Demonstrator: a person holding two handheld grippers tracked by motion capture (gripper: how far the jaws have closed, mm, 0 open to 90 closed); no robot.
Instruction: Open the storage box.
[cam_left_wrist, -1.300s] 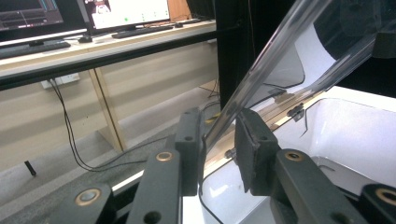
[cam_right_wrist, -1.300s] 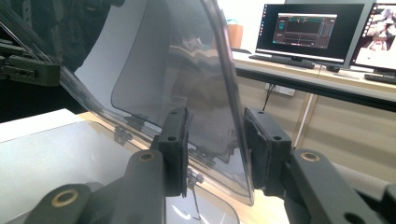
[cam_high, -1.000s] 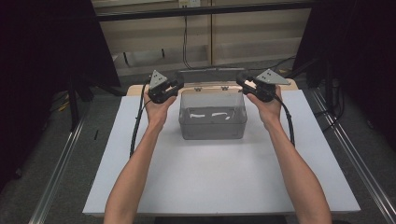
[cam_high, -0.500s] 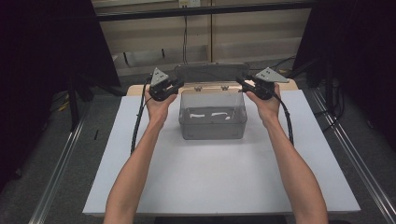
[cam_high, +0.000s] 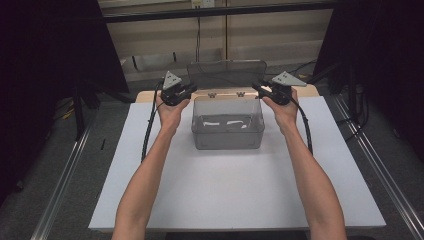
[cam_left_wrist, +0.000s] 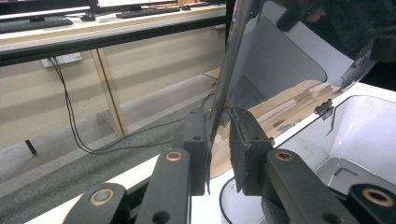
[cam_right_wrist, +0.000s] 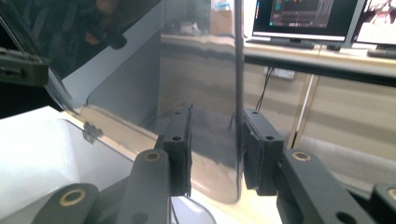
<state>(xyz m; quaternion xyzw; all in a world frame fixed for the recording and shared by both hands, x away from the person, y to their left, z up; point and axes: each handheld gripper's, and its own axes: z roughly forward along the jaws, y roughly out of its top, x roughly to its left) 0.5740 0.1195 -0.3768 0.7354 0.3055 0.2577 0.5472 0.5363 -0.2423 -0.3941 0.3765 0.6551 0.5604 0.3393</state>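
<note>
A clear plastic box (cam_high: 227, 137) stands at the far middle of the white tabletop (cam_high: 225, 200), with some white pieces (cam_high: 225, 122) lying in its bottom. Its hinged clear lid (cam_high: 226, 75) stands swung up, nearly upright, above the back wall. My left gripper (cam_high: 191, 90) is shut on the lid's left edge. In the left gripper view the lid (cam_left_wrist: 280, 60) runs down between the jaws of that gripper (cam_left_wrist: 217, 140). My right gripper (cam_high: 258, 88) is shut on the lid's right edge. In the right gripper view the lid (cam_right_wrist: 201, 60) passes between that gripper's (cam_right_wrist: 215, 140) jaws, beside the box (cam_right_wrist: 42, 154).
Metal rails (cam_high: 65, 185) run along both sides of the table. Behind it stands a wooden shelf unit (cam_high: 225, 30) with hanging cables. A bench with monitors (cam_right_wrist: 308, 18) lies beyond the right gripper. The near half of the tabletop lies between my forearms.
The lid has swung up from lying low over the box to standing nearly upright. Both grippers moved slightly up and back with it.
</note>
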